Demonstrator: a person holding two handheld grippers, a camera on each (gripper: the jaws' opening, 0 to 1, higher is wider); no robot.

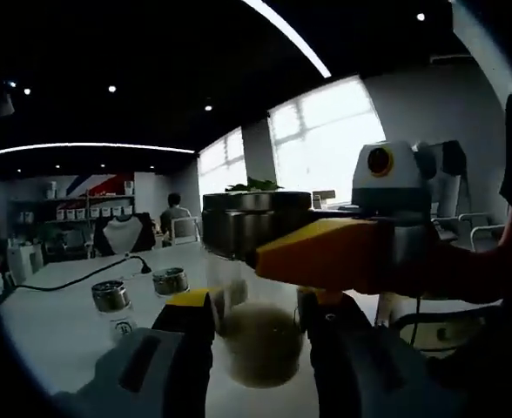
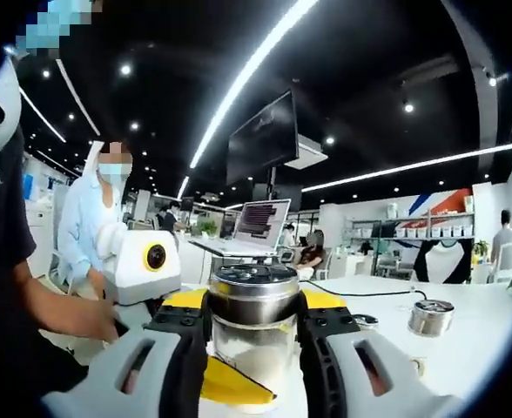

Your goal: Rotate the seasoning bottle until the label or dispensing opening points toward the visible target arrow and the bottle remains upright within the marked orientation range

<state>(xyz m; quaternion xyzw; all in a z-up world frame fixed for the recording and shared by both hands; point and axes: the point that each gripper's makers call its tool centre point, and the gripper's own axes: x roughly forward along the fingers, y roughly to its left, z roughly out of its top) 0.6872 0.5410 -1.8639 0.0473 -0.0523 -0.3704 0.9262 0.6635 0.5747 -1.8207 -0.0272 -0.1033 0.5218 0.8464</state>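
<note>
both grippers (image 1: 256,318) (image 2: 254,335) raised, fingers (image 2: 186,335) seemingly closed on the bottle (image 2: 254,326)

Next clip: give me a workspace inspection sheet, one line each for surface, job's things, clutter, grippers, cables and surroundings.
Surface: white table, glossy.
Job's things: clear seasoning bottle with a steel grinder cap, upright; no target arrow seen.
Clutter: two small steel-capped jars standing at the left of the left gripper view; one such jar in the right gripper view.
Grippers: left gripper closed around the bottle's lower body; right gripper closed just under the cap. Both have grey jaws with yellow trim.
Cables: black cable lying across the table.
Surroundings: office with bright windows, shelves of jars, a monitor, several people.
</note>
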